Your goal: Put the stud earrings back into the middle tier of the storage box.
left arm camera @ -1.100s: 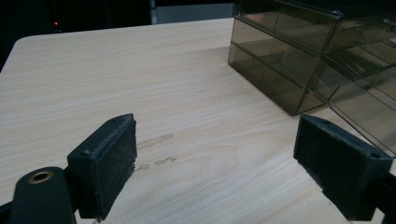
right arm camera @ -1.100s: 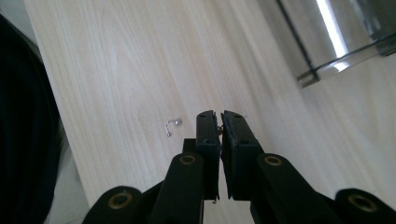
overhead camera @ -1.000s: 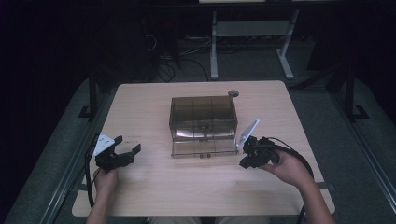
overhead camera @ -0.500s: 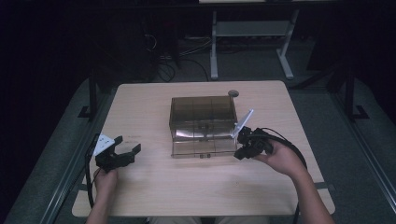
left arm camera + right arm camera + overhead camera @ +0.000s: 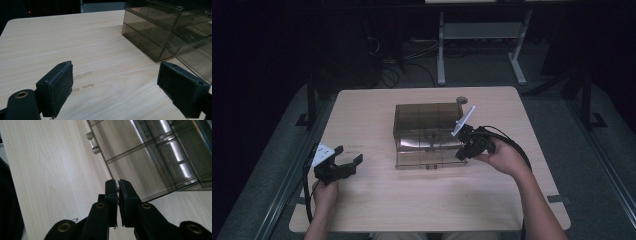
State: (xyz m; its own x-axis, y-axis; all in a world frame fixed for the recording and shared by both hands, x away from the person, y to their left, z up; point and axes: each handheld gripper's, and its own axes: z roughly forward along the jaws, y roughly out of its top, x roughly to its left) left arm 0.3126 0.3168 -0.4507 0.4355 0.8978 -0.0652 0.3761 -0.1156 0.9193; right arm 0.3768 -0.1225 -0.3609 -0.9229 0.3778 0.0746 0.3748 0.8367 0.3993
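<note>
A smoked see-through drawer box (image 5: 427,117) stands mid-table, its bottom drawer (image 5: 432,159) pulled out toward me. At the drawer's front right corner my right gripper (image 5: 460,155) is shut. In the right gripper view its pads (image 5: 118,183) are pressed together over the open drawer (image 5: 140,170), with a tiny pale speck at the tips that I cannot identify. The drawer's metal knob (image 5: 92,143) lies beyond. My left gripper (image 5: 347,163) rests open at the table's left front. Its jaws (image 5: 115,80) stand wide with only bare wood between them, and the box (image 5: 155,32) is off to the right.
A small round disc (image 5: 460,100) lies on the table (image 5: 372,205) behind the box. A tiny metal bit (image 5: 74,219) lies on the wood near the right gripper. Cables trail from both grippers. Metal stand legs (image 5: 482,50) rise beyond the table's far edge.
My right gripper has moved left from beside the box to the open drawer's front right corner, rising slightly and staying shut. The left gripper has kept still.
</note>
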